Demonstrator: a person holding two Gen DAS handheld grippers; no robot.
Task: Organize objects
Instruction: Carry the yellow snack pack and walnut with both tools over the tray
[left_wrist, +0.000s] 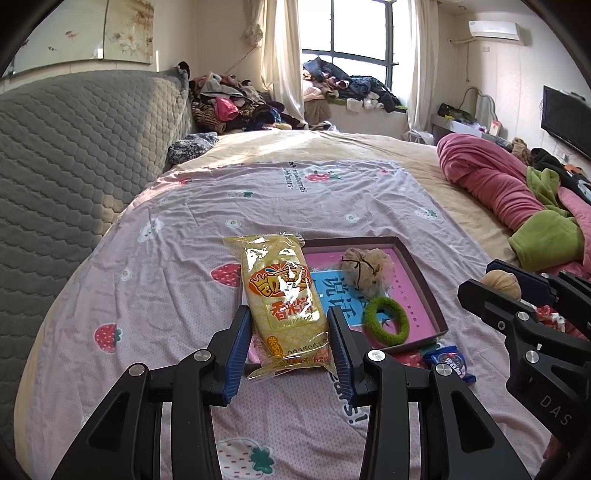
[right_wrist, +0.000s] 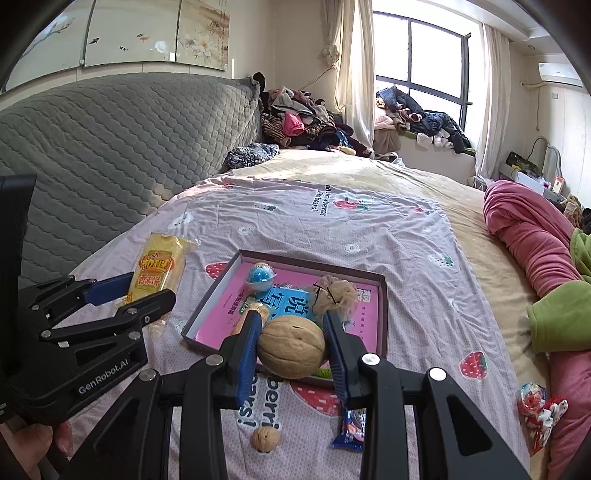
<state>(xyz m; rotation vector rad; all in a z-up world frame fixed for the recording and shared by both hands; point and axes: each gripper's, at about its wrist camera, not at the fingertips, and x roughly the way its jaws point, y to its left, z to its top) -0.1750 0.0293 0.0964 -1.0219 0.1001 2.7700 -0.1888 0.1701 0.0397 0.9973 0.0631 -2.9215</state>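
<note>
the brown box (right_wrist: 382, 317) on the bed holds a pink book (right_wrist: 236, 306), a blue ball (right_wrist: 260, 276), a beige puff (left_wrist: 365, 267) and a green hair ring (left_wrist: 386, 320). the pink sheet (left_wrist: 177, 280) has lots of bare room past the box (mostly on the left). the left gripper (left_wrist: 291, 341) pinches a yellow snack bag (left_wrist: 284, 299) above the box's near edge. the right gripper (right_wrist: 291, 345) squeezes a walnut (right_wrist: 291, 347) over the box.

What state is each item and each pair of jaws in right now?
left gripper: jaws shut on the yellow snack pack, held over the tray's near left edge
right gripper: jaws shut on a walnut, lifted
tray: open, on the bed
green hair tie: lying in tray
beige scrunchie: lying in tray
blue ball: in tray
second walnut: loose on bedspread
blue wrapper: loose on bedspread
</note>
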